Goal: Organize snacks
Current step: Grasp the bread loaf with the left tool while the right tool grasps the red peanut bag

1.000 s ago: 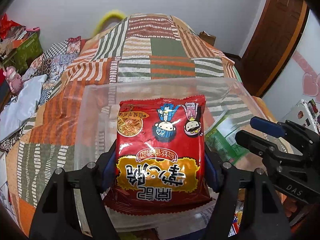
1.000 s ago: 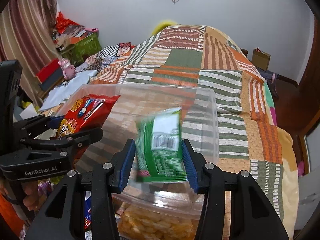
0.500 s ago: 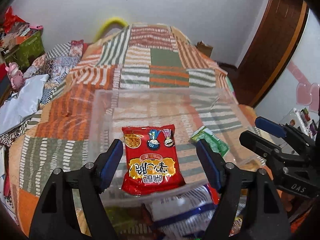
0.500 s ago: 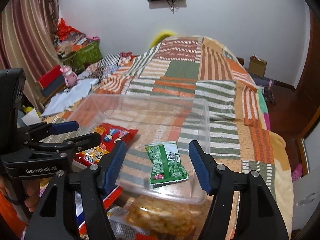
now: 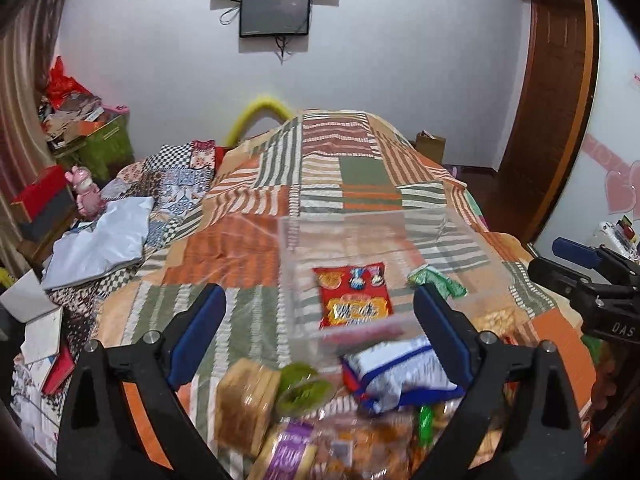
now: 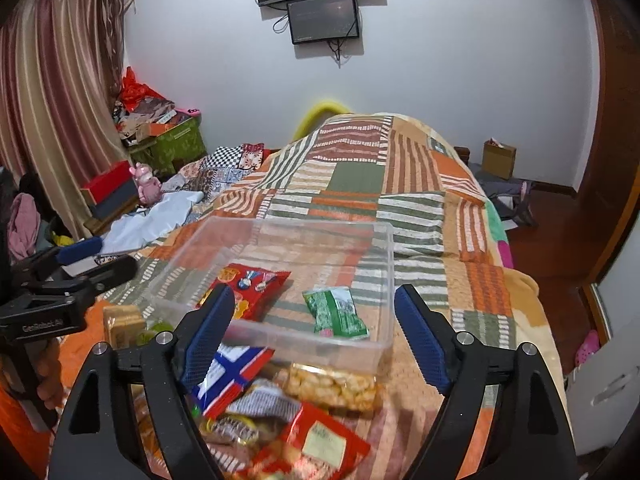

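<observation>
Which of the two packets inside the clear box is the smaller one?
The green packet, at the right of the clear box; the red packet beside it is clearly bigger.

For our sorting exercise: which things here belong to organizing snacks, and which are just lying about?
Belongs to the job:
clear plastic bin
red noodle snack packet
green snack packet
bag of puffed snacks

Just lying about:
pink toy
patchwork quilt
wall screen

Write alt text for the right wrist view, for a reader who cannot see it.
The open, empty right gripper hangs over a clear plastic bin on a patchwork quilt; a red snack packet and a green snack packet lie inside. More snack bags are piled in front, and the left gripper shows at the left edge.
</observation>
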### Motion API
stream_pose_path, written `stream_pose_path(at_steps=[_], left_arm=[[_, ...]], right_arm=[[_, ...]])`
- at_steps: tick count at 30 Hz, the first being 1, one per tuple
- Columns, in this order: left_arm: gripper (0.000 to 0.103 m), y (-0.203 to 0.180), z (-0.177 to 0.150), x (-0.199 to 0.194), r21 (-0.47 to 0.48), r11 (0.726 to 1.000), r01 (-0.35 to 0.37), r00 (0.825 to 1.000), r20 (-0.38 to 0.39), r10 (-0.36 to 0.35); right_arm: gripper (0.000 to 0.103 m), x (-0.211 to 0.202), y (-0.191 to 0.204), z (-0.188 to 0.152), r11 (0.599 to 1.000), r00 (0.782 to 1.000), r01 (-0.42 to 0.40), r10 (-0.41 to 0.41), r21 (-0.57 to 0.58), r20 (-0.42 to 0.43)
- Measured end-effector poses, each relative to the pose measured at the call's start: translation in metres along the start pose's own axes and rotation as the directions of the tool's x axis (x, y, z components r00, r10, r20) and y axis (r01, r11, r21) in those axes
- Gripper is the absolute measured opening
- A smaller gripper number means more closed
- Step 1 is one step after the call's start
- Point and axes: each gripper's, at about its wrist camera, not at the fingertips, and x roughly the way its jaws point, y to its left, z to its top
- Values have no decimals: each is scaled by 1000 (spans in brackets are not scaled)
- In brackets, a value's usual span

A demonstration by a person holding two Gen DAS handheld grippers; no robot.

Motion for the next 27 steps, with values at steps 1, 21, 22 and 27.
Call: stream_pose_path(at_steps=[1,21,22,27], left_arm=[[96,3,-5,-4,-2,1000,-1,1000,-3,1],[96,61,-92,19,-136,984,-113,983,-161,90],[96,64,-93,22,-143,983,-115,982,-167,91],[90,64,-97,31,-142,985,-97,982,-176,72]], right_arm=[[80,-1,0,-4,1000,1000,6,-6,5,-2],[81,8,-6,-76,992,981,25,-1,121,-194],[81,9,-6,-79,992,979,23,4,127,-205],[81,11,-8,-88,988,972,10,27,156,-233]])
